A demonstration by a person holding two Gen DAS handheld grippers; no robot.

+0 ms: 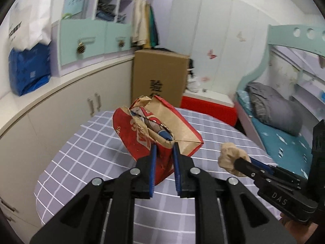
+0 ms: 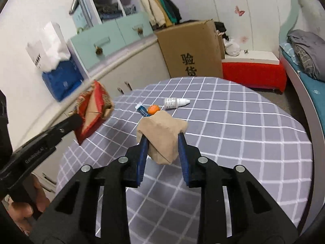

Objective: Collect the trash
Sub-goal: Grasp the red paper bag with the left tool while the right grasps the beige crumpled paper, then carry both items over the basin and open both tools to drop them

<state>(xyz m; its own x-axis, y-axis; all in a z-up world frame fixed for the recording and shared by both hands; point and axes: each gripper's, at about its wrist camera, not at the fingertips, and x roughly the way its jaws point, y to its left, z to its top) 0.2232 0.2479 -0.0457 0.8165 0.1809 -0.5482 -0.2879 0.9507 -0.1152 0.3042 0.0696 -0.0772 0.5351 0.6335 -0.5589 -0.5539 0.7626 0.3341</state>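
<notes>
- Checked purple tablecloth (image 2: 233,132) fills a cluttered bedroom.
- Left gripper (image 1: 164,148) pinches the red paper bag's (image 1: 140,138) rim, lifted, mouth open.
- Right gripper (image 2: 162,140) clamps a crumpled beige wad (image 2: 160,134), right of the bag.
- Risk: thin rim tears or slips; wad misses the mouth.
- Dropper bottle (image 2: 175,102) waits at the far side.

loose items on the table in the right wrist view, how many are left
3: a white dropper bottle, an orange cap left of it, and a blue tube beside the cap. The held tan wad may hide more.
</notes>
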